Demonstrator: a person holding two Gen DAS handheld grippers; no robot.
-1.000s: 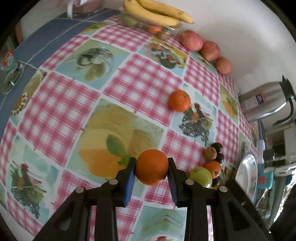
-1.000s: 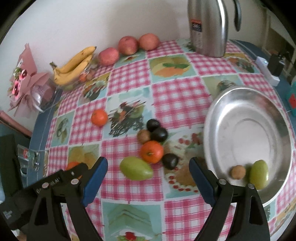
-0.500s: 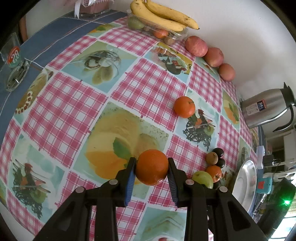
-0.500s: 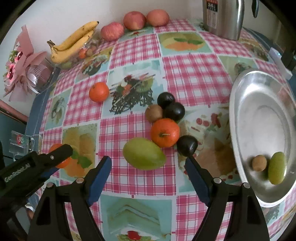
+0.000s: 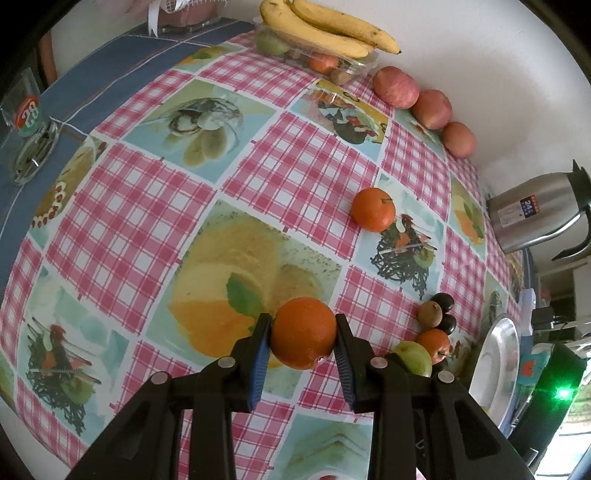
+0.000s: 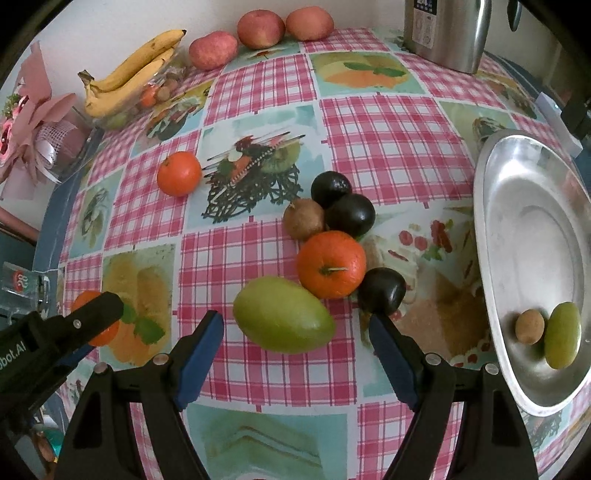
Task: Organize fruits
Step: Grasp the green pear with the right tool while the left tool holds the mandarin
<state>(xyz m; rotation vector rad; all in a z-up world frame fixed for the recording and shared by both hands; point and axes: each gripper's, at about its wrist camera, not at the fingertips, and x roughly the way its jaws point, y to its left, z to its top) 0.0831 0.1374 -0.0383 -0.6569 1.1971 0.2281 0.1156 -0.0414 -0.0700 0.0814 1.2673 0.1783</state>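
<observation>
My left gripper (image 5: 301, 334) is shut on an orange (image 5: 303, 332) and holds it above the checked tablecloth; it also shows in the right wrist view (image 6: 96, 322). My right gripper (image 6: 295, 325) is open, its jaws either side of a green mango (image 6: 282, 319) and just short of it. Behind the mango lie an orange (image 6: 331, 264), a kiwi (image 6: 303, 218) and three dark fruits (image 6: 349, 215). A metal plate (image 6: 532, 229) at the right holds a small brown fruit (image 6: 529, 326) and a green fruit (image 6: 562, 334). Another orange (image 6: 179, 173) lies alone.
Bananas (image 6: 129, 74) on a clear fruit box and three red apples (image 6: 260, 28) line the far wall. A steel thermos (image 6: 445, 31) stands at the back right. A pink bouquet (image 6: 33, 122) and a glass (image 5: 27, 122) sit at the left edge.
My right gripper has moved forward and down towards the green mango, which now sits between its open jaws. My left gripper keeps its hold on the orange and has shifted slightly.
</observation>
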